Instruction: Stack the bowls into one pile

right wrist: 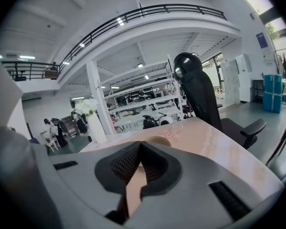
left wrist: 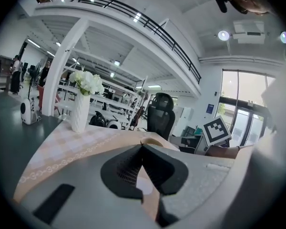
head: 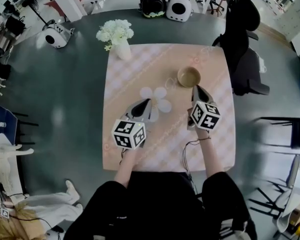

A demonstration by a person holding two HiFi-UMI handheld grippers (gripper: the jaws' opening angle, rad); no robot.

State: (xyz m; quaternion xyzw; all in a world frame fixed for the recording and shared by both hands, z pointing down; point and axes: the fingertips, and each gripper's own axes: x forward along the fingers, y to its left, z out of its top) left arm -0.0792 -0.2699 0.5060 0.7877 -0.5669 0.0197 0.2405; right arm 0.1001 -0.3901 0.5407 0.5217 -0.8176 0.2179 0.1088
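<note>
Hovering over desk (head: 140, 64): right claw (head: 195, 88) pressed together, empty. Bowl (head: 189, 76) sits just beyond its tips. Left claw (head: 149, 102) also closed, empty; bowl well off ahead-right. Right claw nearer. Only one bowl seen.

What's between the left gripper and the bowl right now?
No object stands there. In the head view, only tablecloth, with a pale flower-shaped patch lying flat on it, separates the left gripper from the bowl.
</note>
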